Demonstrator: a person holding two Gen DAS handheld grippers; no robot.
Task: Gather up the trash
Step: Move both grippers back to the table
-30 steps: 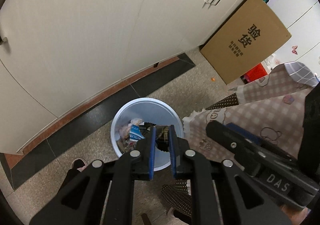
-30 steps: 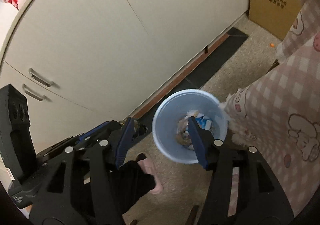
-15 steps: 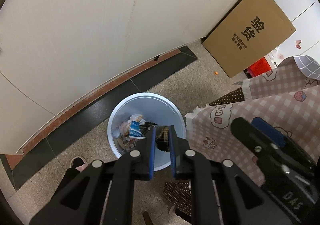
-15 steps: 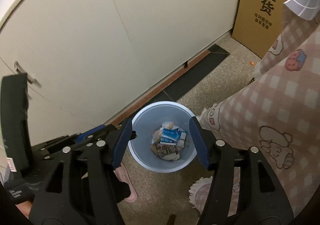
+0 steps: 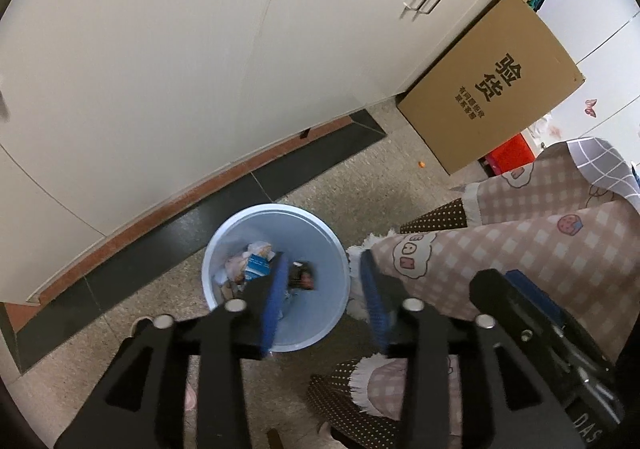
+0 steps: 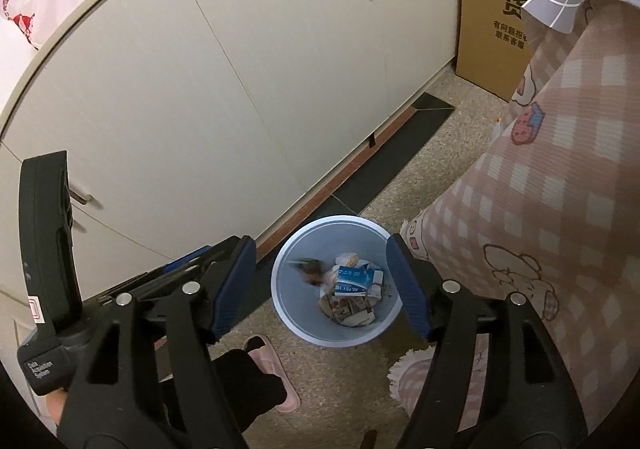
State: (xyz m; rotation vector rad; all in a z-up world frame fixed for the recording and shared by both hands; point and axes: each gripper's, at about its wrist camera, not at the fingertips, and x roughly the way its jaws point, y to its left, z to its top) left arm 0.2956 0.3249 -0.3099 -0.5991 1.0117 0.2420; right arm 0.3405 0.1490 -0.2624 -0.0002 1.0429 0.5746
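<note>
A light blue trash bin (image 5: 320, 313) stands on the floor by the cabinets and holds several scraps, among them a blue-and-white carton (image 5: 256, 265). My left gripper (image 5: 322, 285) is open above the bin. A dark wrapper (image 5: 302, 275) is below its jaws, inside the bin's rim, free of the fingers. In the right wrist view the bin (image 6: 292, 313) lies between the fingers of my open, empty right gripper (image 6: 320, 281), high above it. The dark wrapper (image 6: 310, 269) shows blurred there, beside the carton (image 6: 356, 281).
Cream cabinet doors (image 5: 180, 69) run behind the bin over a dark floor strip. A cardboard box (image 5: 492, 85) leans at the right. A pink checked cloth (image 5: 540, 249) hangs close on the right. A pink slipper (image 6: 276, 369) lies on the floor near the bin.
My left gripper has opened and let go of the dark wrapper, which now drops into the bin. My right gripper has risen and stayed open.
</note>
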